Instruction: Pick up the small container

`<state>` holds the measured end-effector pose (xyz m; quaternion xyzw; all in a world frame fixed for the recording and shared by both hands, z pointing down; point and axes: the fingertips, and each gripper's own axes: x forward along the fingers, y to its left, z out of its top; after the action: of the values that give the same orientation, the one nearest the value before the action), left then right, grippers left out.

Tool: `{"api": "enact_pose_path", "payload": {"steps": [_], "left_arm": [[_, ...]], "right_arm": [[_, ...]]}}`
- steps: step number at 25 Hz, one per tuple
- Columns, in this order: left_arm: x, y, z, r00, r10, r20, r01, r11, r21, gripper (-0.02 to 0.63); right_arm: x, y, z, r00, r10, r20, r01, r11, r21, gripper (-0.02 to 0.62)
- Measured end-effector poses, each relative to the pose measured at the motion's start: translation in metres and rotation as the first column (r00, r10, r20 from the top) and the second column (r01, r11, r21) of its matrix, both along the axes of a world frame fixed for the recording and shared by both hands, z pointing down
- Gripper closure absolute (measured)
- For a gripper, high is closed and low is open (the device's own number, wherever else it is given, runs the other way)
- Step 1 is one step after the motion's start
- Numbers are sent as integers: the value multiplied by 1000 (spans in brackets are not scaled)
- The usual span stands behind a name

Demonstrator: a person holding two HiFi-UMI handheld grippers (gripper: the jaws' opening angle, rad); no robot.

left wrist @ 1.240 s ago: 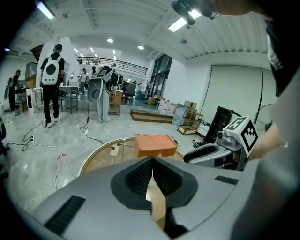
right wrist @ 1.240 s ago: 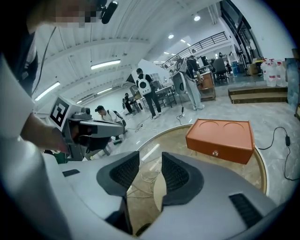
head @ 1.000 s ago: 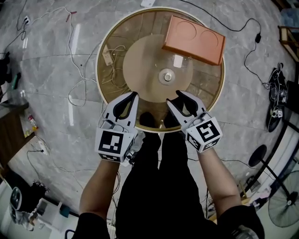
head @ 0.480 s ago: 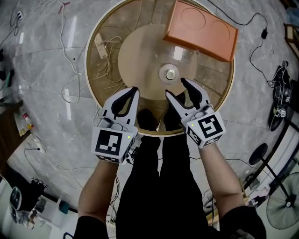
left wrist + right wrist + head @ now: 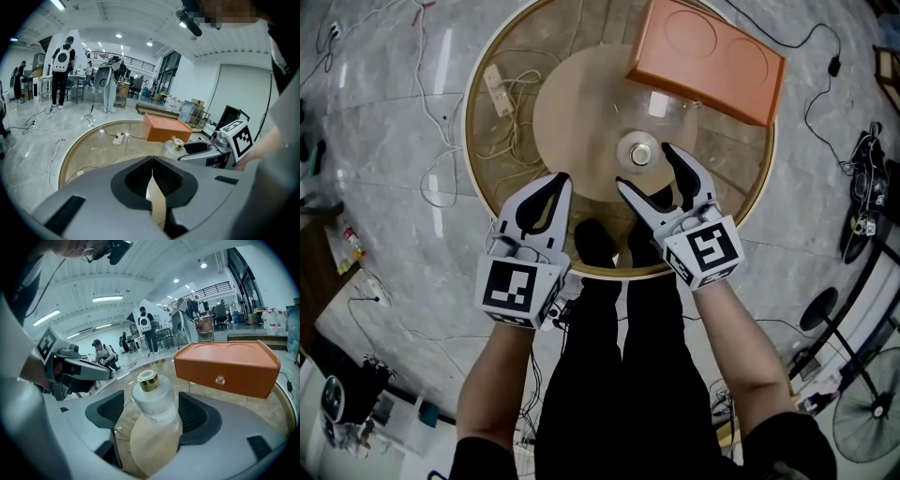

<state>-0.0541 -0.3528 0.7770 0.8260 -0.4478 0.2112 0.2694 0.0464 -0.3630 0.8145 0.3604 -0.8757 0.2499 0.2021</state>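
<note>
Both tongs have come down and fwd over the round glass desk (image 5: 471, 155) since a sec ago, and the right tongs (image 5: 647, 169) have just been opening, now spread wide. The small container (image 5: 154, 404) (a frosted bottle, gold cap (image 5: 147, 377)) stands upright at the mouth of that gap. It sits between the two jaws as seen along them, and neither pad touches it yet. The left tongs (image 5: 558, 180) are pressed together w/ nothing in them, off to the left of the right pair and apart from the bottle. An orange box (image 5: 708, 61) sits beyond the right tongs, a bit to their right.

Handling, judged by looks: stiff, smooth, prob. glass, so slippery and breakable, esp. over a glass desk, and likely weighty for its size. Best hold is across the wide body below the shoulder, not the cap or neck. Pads square on both sides, firm but gentle squeeze, then lift straight up.
</note>
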Motion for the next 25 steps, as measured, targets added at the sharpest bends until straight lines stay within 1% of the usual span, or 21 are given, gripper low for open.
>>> {"api": "enact_pose_path", "payload": {"steps": [4,10,17,22,25], "left_arm": [[1,0,5,1000,0,-3,0,1000,-2,589],[-3,4,11,1000,-4,-6,4,1000,-17,589],[-10,9,18,1000,-12,-6,12,1000,-24,589],[-17,11,23,1000,-24,-9,23,999,-31,588],[-20,14,25,999,-29,-15,29,999,-34,589]], "right_arm": [[-6,-4,5,1000,-19,1,19,1000,5,221],[-15,-14,7,1000,-24,-6,24,999,39,223],[-18,-23,13,999,5,-33,-2,997,83,229],[-22,-29,18,999,29,-45,-25,997,78,219],[-26,-32,22,998,25,-61,-19,996,85,215]]}}
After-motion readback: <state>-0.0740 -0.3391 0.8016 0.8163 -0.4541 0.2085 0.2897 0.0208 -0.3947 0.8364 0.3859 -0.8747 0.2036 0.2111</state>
